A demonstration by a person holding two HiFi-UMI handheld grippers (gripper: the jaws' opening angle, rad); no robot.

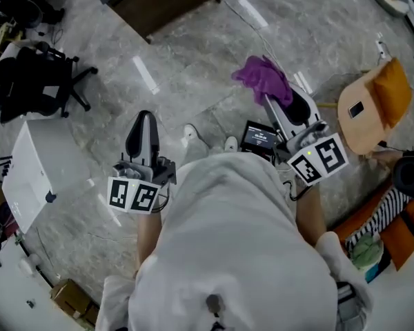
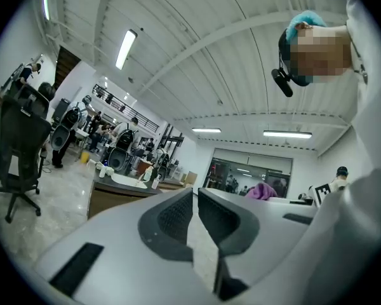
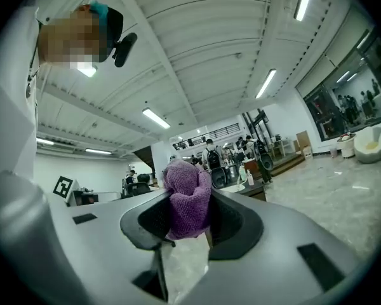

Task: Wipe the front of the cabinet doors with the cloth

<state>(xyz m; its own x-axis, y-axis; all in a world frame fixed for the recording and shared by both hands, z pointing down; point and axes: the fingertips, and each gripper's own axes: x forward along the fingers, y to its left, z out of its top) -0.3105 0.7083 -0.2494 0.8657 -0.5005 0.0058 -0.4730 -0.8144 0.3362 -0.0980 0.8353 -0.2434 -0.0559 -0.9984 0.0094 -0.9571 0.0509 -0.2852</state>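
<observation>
A purple cloth (image 1: 263,78) is bunched up in my right gripper (image 1: 276,96), which is shut on it and held out over the floor. In the right gripper view the cloth (image 3: 188,199) fills the gap between the dark pads (image 3: 232,224). My left gripper (image 1: 143,119) is shut with nothing in it, pointing the same way at the person's left side. Its jaws (image 2: 195,216) show only a thin slit between them. A dark brown cabinet (image 1: 167,0) stands on the floor ahead, well beyond both grippers. The cloth (image 2: 261,190) also shows far off in the left gripper view.
A black office chair (image 1: 36,81) and a white box (image 1: 33,172) stand at the left. A tan chair (image 1: 369,105) and striped fabric (image 1: 379,216) are at the right. The grey marble floor (image 1: 193,74) lies between me and the cabinet. People stand in the background (image 3: 211,154).
</observation>
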